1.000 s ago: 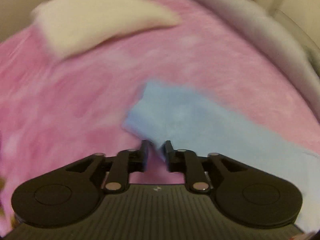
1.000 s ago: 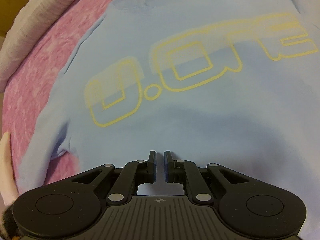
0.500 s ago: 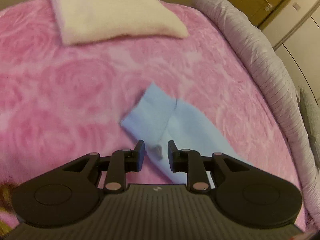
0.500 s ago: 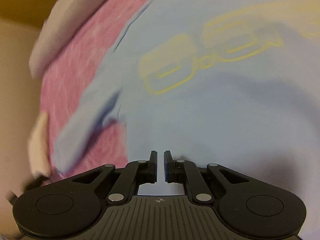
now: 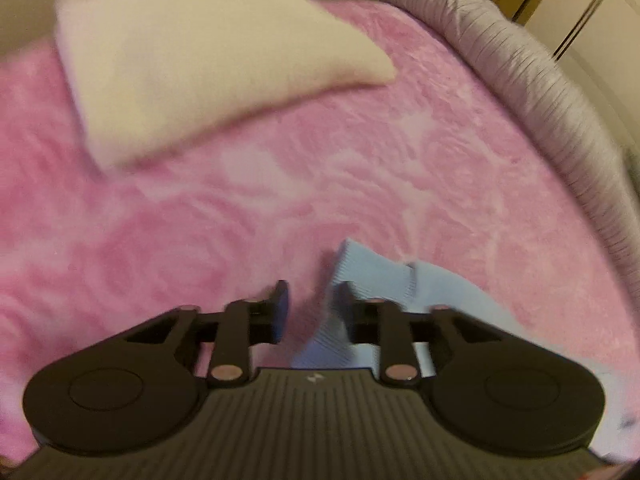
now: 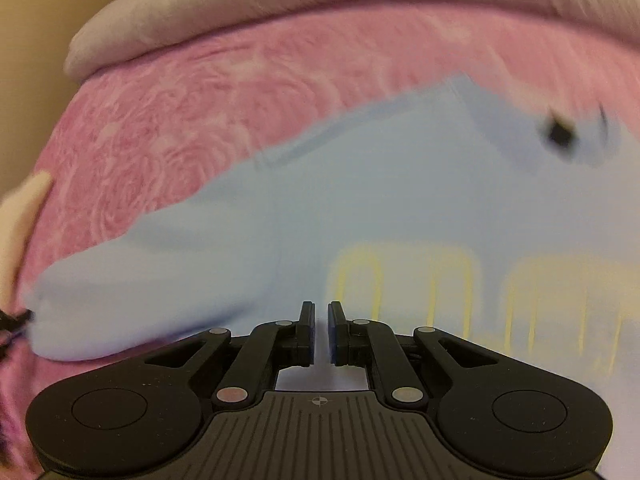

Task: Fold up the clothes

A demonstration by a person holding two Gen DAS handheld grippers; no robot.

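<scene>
A soft light-blue sweatshirt [image 6: 360,200] with yellow outlined lettering lies flat on the plush pink rose-patterned bed [image 5: 240,216], its ribbed cuff [image 5: 360,276] between the parted left gripper [image 5: 310,308], while the right gripper [image 6: 321,328] hovers nearly closed, empty.

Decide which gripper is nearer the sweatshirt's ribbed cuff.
Left. The left gripper straddles the ribbed cuff; the right gripper hovers over the sweatshirt's chest.

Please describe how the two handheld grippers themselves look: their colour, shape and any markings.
Both the left gripper and the right gripper are matte black plastic: two round lobes, a ribbed centre plate with a small white mark, silver pivot pins, and flat fingers with blue pads. No cables or sleeves show.
</scene>
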